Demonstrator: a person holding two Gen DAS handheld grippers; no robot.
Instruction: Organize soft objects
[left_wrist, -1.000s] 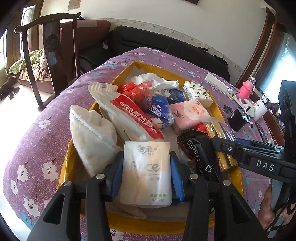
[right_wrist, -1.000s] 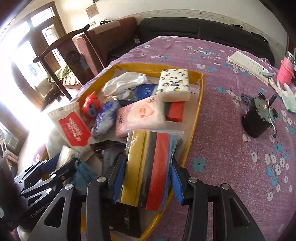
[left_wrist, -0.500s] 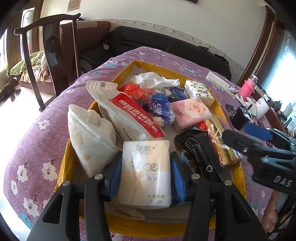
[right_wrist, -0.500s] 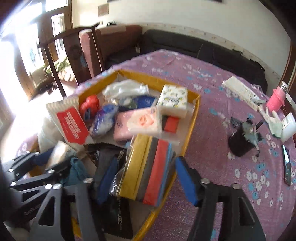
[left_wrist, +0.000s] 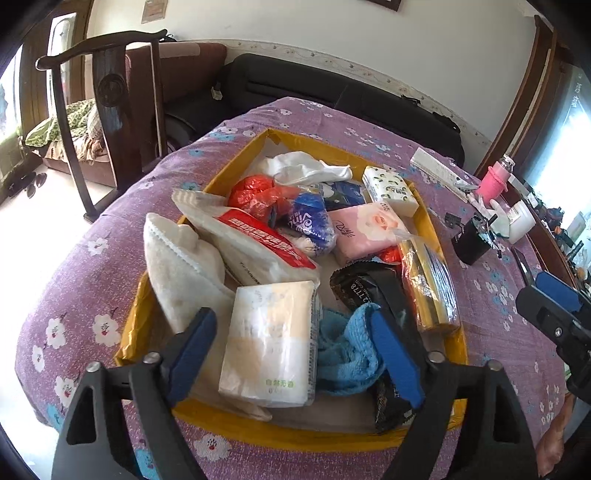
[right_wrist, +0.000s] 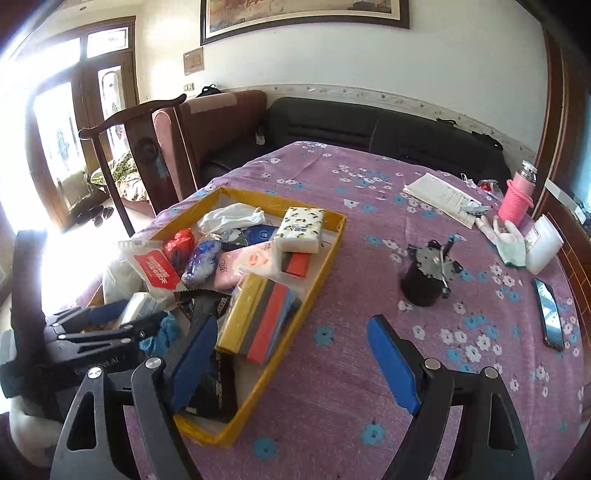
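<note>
A yellow cardboard tray (left_wrist: 456, 343) (right_wrist: 334, 247) on the purple flowered tablecloth holds several soft packs. My left gripper (left_wrist: 295, 343) is open, its blue pads apart on either side of a white tissue pack (left_wrist: 271, 339) that lies in the tray's near end, beside a blue cloth (left_wrist: 343, 350). A striped pack in clear wrap (right_wrist: 262, 321) (left_wrist: 428, 288) lies along the tray's right side. My right gripper (right_wrist: 291, 362) is open and empty, raised above the tray's near right edge. It also shows at the right edge of the left wrist view (left_wrist: 554, 314).
The tray also holds a white woolly item (left_wrist: 177, 269), a red-and-white wipes pack (left_wrist: 251, 240), a pink pack (left_wrist: 365, 229) and a lemon-print pack (right_wrist: 301, 229). On the cloth stand a black cup (right_wrist: 424, 284), a phone (right_wrist: 550, 317), a pink bottle (right_wrist: 517, 199). A wooden chair (right_wrist: 147, 147) stands left.
Both grippers have opened and let go: the left released the white tissue pack, the right released the striped pack. The right gripper has lifted and drawn back to the right.
</note>
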